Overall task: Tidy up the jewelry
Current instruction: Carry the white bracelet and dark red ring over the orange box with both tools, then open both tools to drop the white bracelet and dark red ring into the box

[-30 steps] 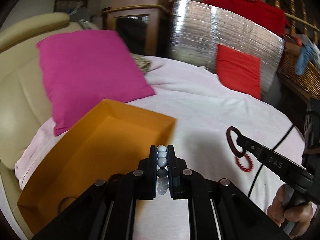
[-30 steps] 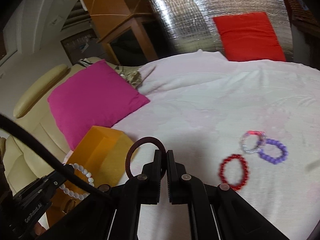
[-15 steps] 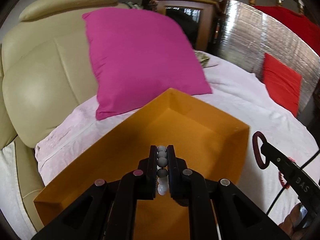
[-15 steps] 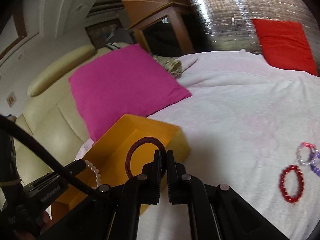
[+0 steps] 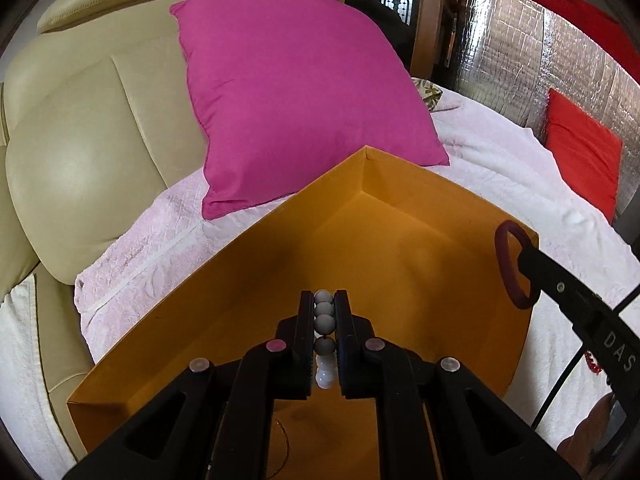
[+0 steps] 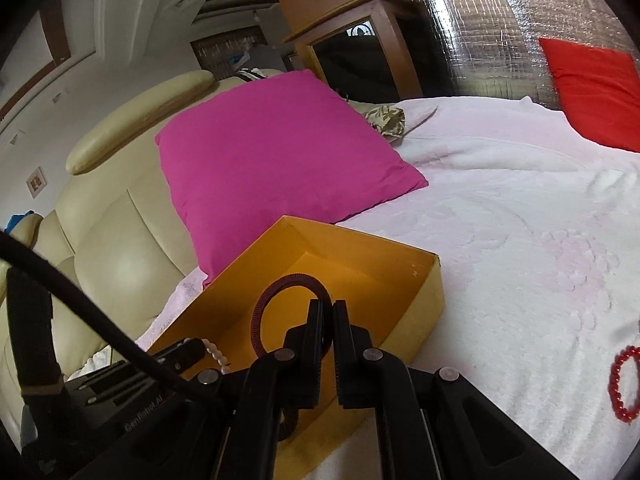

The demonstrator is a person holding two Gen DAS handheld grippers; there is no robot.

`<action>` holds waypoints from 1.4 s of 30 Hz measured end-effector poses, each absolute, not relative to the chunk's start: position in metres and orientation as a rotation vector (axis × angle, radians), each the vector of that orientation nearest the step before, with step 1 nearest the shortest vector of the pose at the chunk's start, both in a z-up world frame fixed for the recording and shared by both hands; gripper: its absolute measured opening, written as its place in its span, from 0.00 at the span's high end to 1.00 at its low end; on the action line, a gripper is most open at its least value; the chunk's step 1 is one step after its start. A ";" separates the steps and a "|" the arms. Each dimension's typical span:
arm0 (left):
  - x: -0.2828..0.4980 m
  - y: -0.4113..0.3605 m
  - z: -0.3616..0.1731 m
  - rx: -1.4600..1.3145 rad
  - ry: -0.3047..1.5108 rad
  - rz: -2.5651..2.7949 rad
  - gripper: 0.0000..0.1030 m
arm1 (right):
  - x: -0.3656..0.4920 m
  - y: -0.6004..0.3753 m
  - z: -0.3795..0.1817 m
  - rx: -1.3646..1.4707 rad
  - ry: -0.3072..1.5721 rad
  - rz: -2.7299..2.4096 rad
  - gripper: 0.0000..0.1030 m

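As it hangs pinched, pearl bracelet (image 5: 324, 320), round whitish-grey beads

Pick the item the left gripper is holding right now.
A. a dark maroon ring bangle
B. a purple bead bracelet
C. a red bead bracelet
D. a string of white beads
D: the left gripper is shut on the white beads over the orange box; the maroon bangle is in the right gripper, and the red bracelet lies on the blanket.
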State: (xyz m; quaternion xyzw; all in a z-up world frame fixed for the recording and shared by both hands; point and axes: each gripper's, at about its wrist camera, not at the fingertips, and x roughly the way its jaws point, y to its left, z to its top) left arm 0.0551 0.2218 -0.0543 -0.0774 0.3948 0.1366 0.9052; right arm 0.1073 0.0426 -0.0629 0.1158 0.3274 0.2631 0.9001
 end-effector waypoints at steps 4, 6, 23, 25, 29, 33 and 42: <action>0.056 0.219 -0.056 -0.145 0.821 0.287 0.91 | 0.113 0.043 -0.064 0.250 0.678 0.540 0.94; 0.056 0.218 -0.057 -0.140 0.826 0.290 0.91 | 0.117 0.042 -0.064 0.256 0.682 0.537 0.94; 0.061 0.218 -0.066 -0.129 0.863 0.295 0.91 | 0.131 0.052 -0.071 0.248 0.695 0.526 0.93; 0.061 0.218 -0.067 -0.126 0.866 0.295 0.91 | 0.132 0.052 -0.072 0.251 0.698 0.519 0.92; 0.062 0.216 -0.066 -0.114 0.866 0.301 0.91 | 0.134 0.052 -0.074 0.269 0.708 0.517 0.91; 0.062 0.214 -0.066 -0.100 0.873 0.310 0.76 | 0.136 0.051 -0.077 0.279 0.724 0.512 0.88; 0.058 0.203 -0.054 -0.036 0.813 0.349 0.54 | 0.131 0.037 -0.068 0.326 0.707 0.493 0.79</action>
